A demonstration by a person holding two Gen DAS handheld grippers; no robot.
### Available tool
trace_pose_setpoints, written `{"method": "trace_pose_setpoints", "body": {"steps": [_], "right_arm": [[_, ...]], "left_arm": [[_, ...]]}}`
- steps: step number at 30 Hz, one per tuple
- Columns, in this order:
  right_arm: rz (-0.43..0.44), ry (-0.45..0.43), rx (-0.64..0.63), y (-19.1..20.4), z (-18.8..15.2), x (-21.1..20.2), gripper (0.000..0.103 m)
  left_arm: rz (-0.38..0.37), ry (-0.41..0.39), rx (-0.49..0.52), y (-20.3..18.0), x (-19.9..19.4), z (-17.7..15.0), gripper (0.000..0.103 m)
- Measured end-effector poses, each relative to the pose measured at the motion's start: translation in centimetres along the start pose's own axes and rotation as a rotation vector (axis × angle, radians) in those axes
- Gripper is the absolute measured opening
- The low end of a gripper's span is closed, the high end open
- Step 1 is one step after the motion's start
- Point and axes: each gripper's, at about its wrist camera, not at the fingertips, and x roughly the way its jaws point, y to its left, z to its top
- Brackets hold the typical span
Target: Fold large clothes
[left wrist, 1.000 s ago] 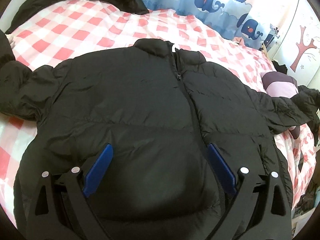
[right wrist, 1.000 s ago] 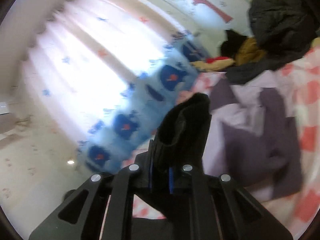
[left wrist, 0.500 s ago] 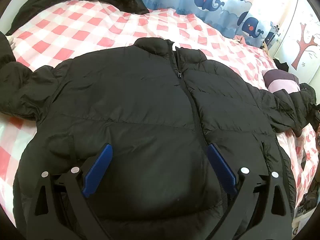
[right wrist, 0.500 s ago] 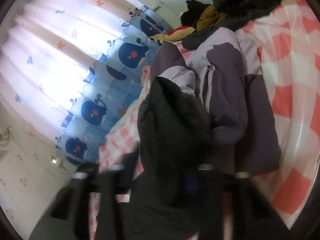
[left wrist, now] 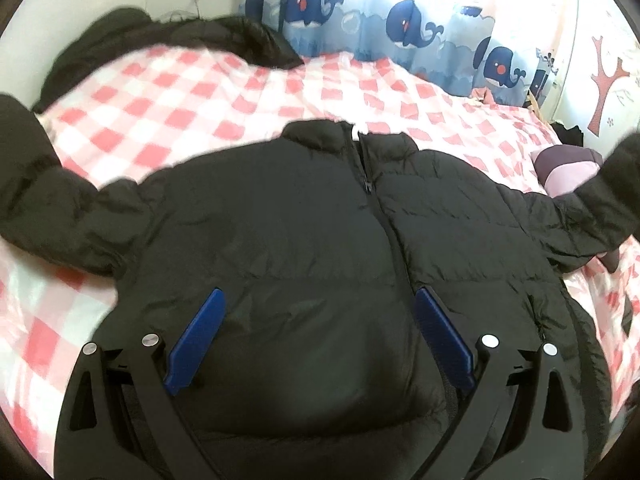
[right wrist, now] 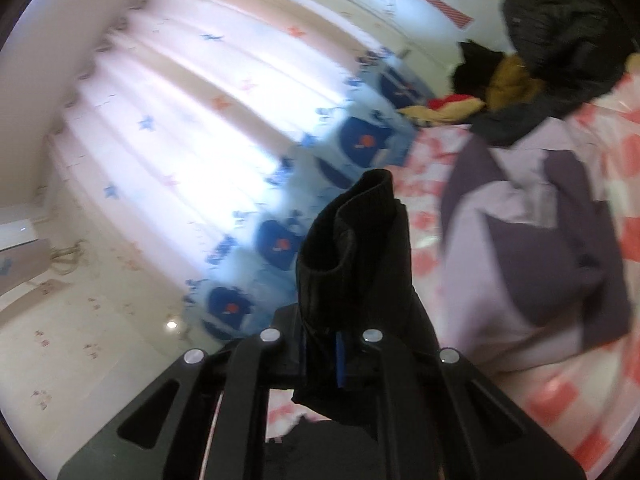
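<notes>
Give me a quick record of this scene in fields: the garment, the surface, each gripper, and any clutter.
garment: black puffer jacket, zipped, front up, spread flat
surface: pink checked bedsheet
left gripper: open, above the jacket's lower front
right gripper: shut on the jacket's sleeve cuff, lifted
clutter: purple jacket on the bed, clothes pile beyond
backdrop: whale curtain

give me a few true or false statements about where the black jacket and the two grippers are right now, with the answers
1. The black puffer jacket lies front up on the checked bedsheet. True.
2. The left gripper is clamped on the jacket's hem. False: its jaws stand wide apart, holding nothing.
3. The right gripper pinches the jacket's cuff. True.
4. The jacket's zipper is undone. False: it is closed up to the collar.
</notes>
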Motion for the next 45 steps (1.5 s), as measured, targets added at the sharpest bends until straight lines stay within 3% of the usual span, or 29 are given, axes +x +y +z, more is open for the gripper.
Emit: {"method": "trace_pose_setpoints", "body": {"steps": [9,24,34,41,45], "right_arm": [[0.081,0.065,-0.06,8.1,-4.0,3.7,0.011],[0.201,0.165,-0.063,15.5,-10.2,9.2,0.011],[0.31,0.333,-0.123,22.7,-19.1,15.1,0.011],[0.347,0.449,-0.106,24.9,-26.2,18.8,0.011],[0.357,0.515,-0.101,25.9,-31.0,20.7,0.011]], "left_arm": [[0.047,-0.05,0.081,0.5,-2.9,-0.3,0.092],[0.065,-0.027,0.057,4.2,-4.4,-0.5,0.092],[0.111,0.042,0.055,7.3,-4.1,-1.2,0.092],[0.116,0.082,0.069,8.8,-4.4,-1.9,0.092],[0.09,0.119,0.019,10.5,-4.4,-2.0,0.092]]}}
